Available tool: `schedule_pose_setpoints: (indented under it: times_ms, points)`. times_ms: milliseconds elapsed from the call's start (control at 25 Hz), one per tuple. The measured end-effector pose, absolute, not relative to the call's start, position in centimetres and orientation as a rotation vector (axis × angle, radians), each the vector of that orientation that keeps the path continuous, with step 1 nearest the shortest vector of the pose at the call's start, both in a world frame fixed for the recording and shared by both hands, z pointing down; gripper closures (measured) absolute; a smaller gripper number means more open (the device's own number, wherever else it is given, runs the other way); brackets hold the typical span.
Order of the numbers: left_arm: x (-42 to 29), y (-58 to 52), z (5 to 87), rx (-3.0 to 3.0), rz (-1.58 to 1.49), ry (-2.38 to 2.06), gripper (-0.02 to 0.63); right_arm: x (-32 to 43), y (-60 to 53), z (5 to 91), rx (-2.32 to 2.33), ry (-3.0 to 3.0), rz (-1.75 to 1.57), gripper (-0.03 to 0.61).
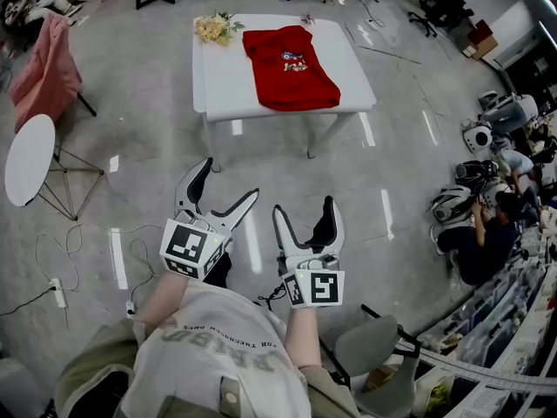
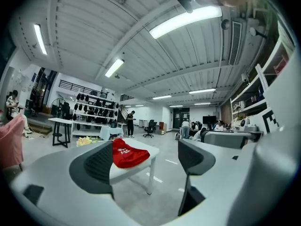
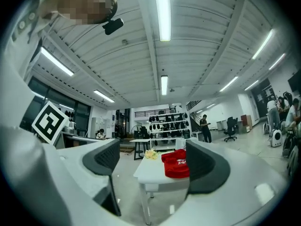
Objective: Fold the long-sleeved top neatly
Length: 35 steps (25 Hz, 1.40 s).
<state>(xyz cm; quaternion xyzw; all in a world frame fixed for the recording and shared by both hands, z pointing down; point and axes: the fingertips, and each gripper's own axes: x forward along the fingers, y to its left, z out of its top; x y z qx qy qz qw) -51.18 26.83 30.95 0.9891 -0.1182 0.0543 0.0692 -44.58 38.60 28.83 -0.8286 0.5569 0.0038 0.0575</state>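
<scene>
A red long-sleeved top (image 1: 291, 68) lies folded into a compact block on the white table (image 1: 218, 77), far in front of me. Both grippers hang in the air over the floor, well short of that table. My left gripper (image 1: 230, 178) is open, nothing between its jaws. My right gripper (image 1: 304, 205) is open and empty too. Between the spread jaws of my left gripper (image 2: 146, 161) in its own view, the top (image 2: 128, 155) shows far off on the table (image 2: 155, 149). In the right gripper view my right gripper (image 3: 153, 161) likewise frames the top (image 3: 176, 164) and the table (image 3: 150, 171).
A bunch of pale flowers (image 1: 218, 28) lies at the table's far left corner. A round white side table (image 1: 28, 157) and a pink cloth over a chair (image 1: 39, 64) stand at the left. Cables (image 1: 52, 268) trail on the floor. A person (image 1: 487, 233) sits at the right among equipment.
</scene>
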Motion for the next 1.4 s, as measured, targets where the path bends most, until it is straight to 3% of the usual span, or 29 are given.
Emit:
schedule_pose_setpoints:
  times_ms: [440,960,1400]
  points:
    - [-42.0,15.4,32.4,2.938,0.185,-0.303,0.198,-35.1,29.9,29.1,-2.635,1.585,0.002,0.150]
    - [-32.1,11.7,35.8,2.897,0.252,-0.398,0.198,-23.6,27.3,32.3,-2.628,1.628,-0.062,0.150]
    - [-17.6,11.9,35.4,2.884,0.243,-0.590,0.198,-7.6,26.7,32.3,-2.512,1.823,-0.054,0.150]
